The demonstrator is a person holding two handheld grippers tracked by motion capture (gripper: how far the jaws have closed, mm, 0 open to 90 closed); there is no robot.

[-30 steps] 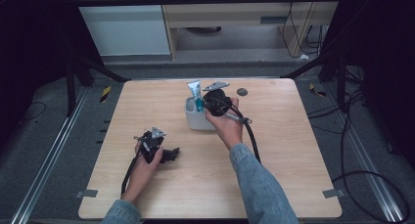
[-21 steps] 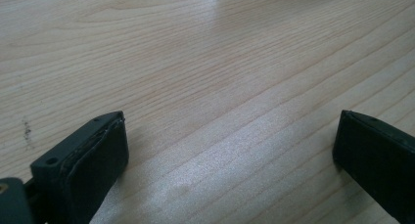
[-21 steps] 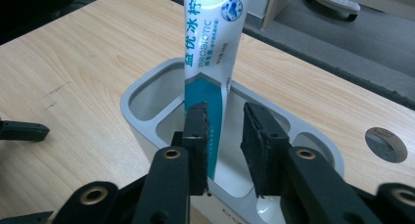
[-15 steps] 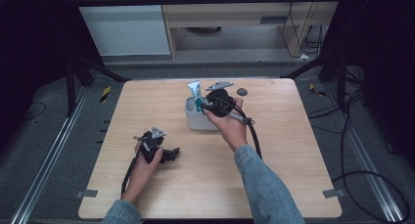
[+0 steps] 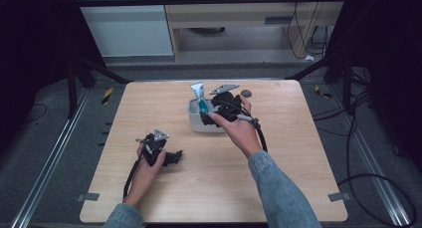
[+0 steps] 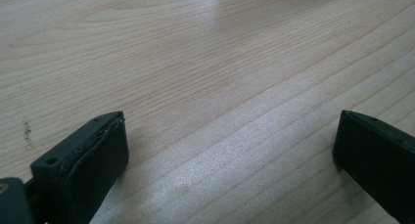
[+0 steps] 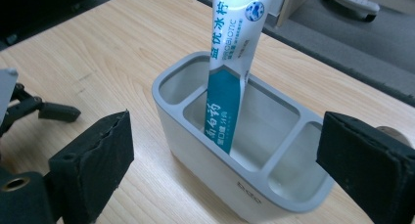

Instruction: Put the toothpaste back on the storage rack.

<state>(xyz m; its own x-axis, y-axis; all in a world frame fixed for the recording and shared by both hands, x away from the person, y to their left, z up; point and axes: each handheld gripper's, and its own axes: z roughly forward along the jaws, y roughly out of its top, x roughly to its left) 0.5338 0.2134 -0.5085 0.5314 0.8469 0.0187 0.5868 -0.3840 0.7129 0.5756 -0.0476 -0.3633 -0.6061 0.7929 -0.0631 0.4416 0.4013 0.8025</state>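
White and teal, the toothpaste tube (image 7: pixel 230 67) stands in the middle compartment of the grey three-part holder (image 7: pixel 205 150), leaning back against the far wall with its crimped end up. Our right claw (image 7: pixel 225 170) has just been opening, and its pads (image 7: pixel 95 165) now stand wide on either side of the holder with nothing pressed between them; the tube is free. In the high view the same right claw (image 5: pixel 211 111) hangs over the holder (image 5: pixel 199 124) near the far middle of the wooden surface (image 5: pixel 298 153).

Our main worry is the way out. The pads flank the holder closely, so if we pull back at a slant, one of them could catch the rim and drag or tip the light holder. A pad brushing the leaning tube could also lever it out of its compartment or knock it into a neighbouring one. Lifting straight up and clear before moving sideways looks the safest to us. The cable trailing from the right claw runs near the holder too, and a careless swing might snag it.

Our left claw (image 6: pixel 225 150) rests low on bare wood, its pads wide apart and holding nothing, well apart from the holder, so we see little risk there.
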